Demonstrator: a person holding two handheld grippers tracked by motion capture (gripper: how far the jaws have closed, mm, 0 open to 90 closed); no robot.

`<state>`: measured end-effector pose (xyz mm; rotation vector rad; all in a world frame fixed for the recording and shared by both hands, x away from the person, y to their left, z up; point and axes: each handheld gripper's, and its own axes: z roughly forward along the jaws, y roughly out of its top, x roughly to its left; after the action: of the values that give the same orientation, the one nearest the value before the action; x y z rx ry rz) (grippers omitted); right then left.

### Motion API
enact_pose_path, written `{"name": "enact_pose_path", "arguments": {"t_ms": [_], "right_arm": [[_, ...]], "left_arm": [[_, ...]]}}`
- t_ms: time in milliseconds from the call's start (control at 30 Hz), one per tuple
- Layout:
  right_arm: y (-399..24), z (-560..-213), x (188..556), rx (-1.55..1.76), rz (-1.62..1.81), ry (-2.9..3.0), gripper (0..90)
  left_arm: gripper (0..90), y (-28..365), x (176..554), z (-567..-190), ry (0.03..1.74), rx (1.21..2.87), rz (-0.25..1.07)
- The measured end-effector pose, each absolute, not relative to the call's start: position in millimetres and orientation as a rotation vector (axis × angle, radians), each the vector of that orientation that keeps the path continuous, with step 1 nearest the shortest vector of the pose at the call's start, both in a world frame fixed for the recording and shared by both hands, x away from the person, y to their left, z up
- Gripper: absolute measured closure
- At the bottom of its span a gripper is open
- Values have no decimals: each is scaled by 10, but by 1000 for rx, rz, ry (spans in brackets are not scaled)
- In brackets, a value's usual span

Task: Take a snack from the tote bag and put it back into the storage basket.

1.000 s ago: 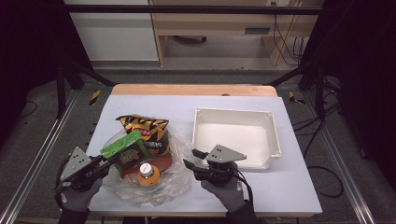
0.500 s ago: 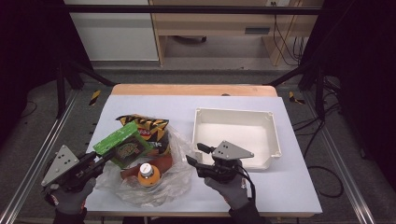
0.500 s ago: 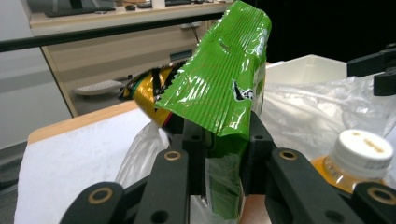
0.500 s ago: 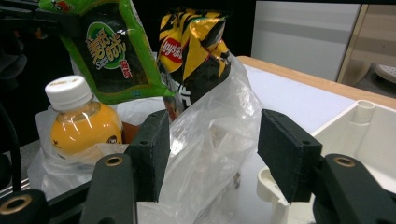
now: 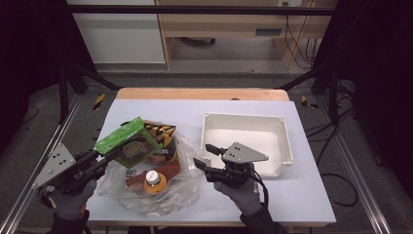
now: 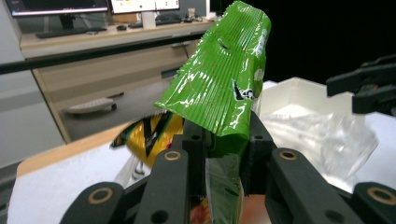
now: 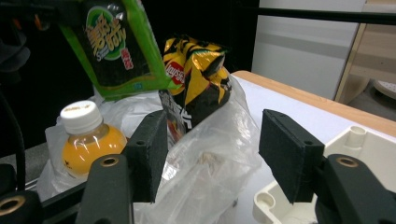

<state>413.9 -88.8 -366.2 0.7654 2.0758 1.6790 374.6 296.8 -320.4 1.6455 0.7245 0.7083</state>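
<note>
From the high view my left gripper [image 5: 100, 160] pinches the green packet [image 5: 127, 142] above the bag near the table's [image 5: 302, 195] front-left corner, its long axis pointing toward the white tray [image 5: 246, 139]. In the left gripper view the jaws clamp its lower edge. In the right gripper view my right gripper [image 7: 208, 154], jaws just widened, holds nothing.

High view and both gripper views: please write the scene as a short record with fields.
left tool: shut on green snack packet, lifted above the bag
right tool: open, its jaws have just been opening, nothing pressed between them
clear plastic bag: holds orange drink bottle and yellow-black chip bag
white tray: empty, right of the bag
</note>
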Motion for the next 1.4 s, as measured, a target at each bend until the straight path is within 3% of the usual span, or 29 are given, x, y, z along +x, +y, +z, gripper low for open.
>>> {"name": "enact_pose_path", "arguments": {"t_ms": [1033,1400], "right_arm": [[-596,-3411,4316,622,1773,2112,478],[-558,-3412,4392,562,1738,2146,657]], "left_arm": [[748,2176,3987,-3228,539,1858,552],[743,2156,4063,-3292,543,1861,526]]}}
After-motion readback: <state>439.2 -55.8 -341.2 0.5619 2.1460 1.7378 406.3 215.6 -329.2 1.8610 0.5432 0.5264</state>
